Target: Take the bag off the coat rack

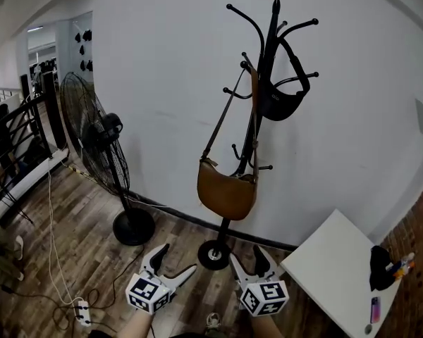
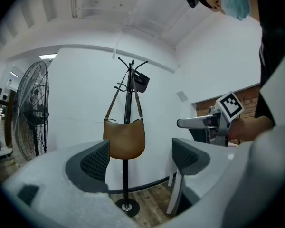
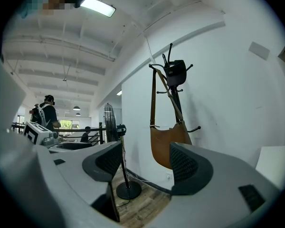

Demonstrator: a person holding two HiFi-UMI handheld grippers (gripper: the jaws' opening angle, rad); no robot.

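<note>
A brown shoulder bag point(image 1: 227, 189) hangs by its long strap from a hook of the black coat rack point(image 1: 262, 83), against the white wall. A small black bag point(image 1: 278, 104) hangs higher on the same rack. My left gripper point(image 1: 175, 259) and right gripper point(image 1: 248, 257) are low in the head view, side by side, well short of the rack, both open and empty. In the left gripper view the brown bag point(image 2: 126, 139) shows between the spread jaws point(image 2: 140, 158), far off. The right gripper view shows the brown bag point(image 3: 164, 144) beyond its open jaws point(image 3: 145, 163).
A tall black pedestal fan point(image 1: 99, 139) stands left of the rack. A white table point(image 1: 331, 259) at the right carries a black item point(image 1: 381, 266) and a phone point(image 1: 375, 308). A power strip point(image 1: 81, 312) and cables lie on the wood floor. A railing point(image 1: 21, 118) runs along the far left.
</note>
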